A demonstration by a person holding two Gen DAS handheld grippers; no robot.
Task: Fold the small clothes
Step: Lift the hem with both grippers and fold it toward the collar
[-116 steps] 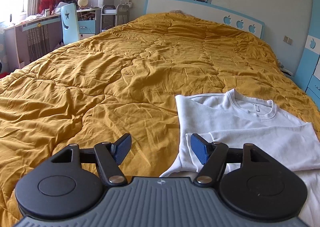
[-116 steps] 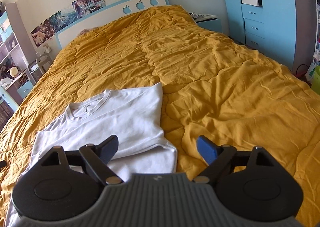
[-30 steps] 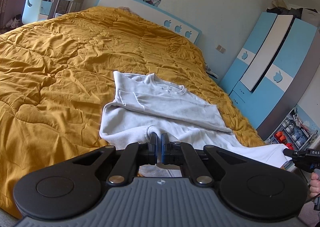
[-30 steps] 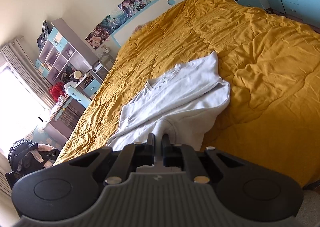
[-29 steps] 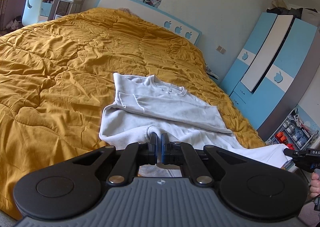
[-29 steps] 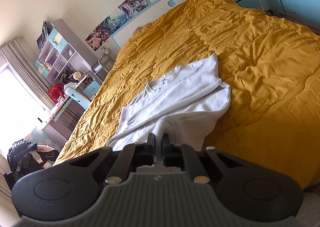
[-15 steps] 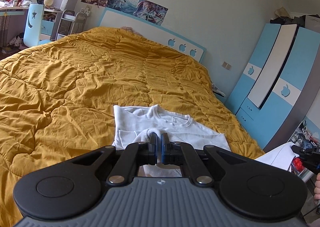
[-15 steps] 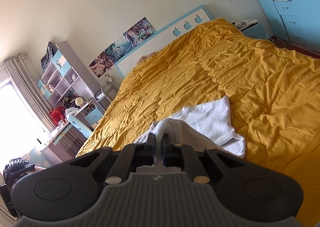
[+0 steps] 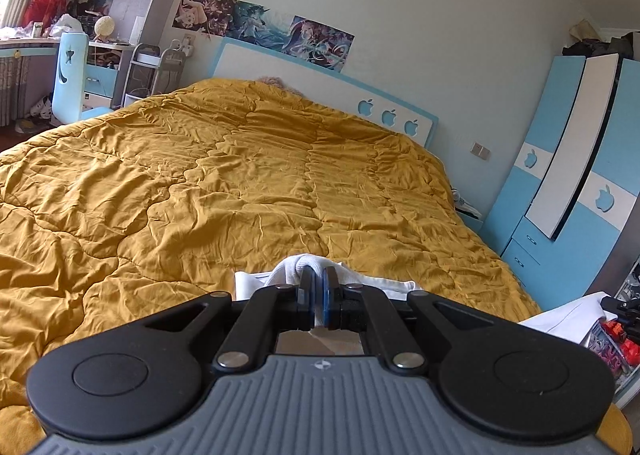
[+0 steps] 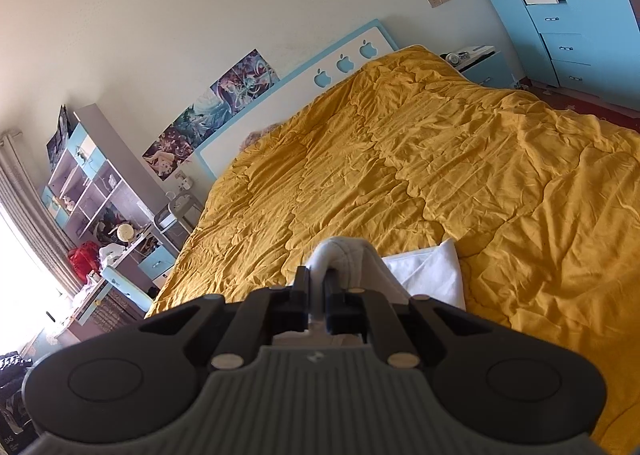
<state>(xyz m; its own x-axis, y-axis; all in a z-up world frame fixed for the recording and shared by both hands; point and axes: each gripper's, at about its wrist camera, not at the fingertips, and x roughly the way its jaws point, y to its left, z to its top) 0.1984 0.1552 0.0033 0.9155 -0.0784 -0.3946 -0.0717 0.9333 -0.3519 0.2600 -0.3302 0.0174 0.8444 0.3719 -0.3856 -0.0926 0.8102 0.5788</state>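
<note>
1. Since the frame of a second ago, both grippers have carried the hem end of the white sweatshirt (image 9: 304, 267) up and forward over the garment; the collar and folded sleeves, plain then, are now hidden behind the lifted cloth
2. The left gripper (image 9: 318, 295) has its fingers pressed together with a bunch of white fabric pinched between the blue pads; a strip of the shirt shows just beyond them on the mustard quilt (image 9: 240, 183)
3. The right gripper (image 10: 316, 295) is likewise closed tight on a hump of the same cloth, with a white corner of the garment lying on the quilt just to its right
4. The sweatshirt lies near the foot end of the bed, well apart from the headboard (image 9: 328, 91), its lower part raised in the two grips
5. The step in hand looks like the bottom-to-top fold. To do it well, I would keep both grips level and equally far forward so the hem lands square with the shoulders, hold the cloth lightly taut between them, lower it until it rests flat, and only then let go, so the tucked sleeves do not slide out
</note>
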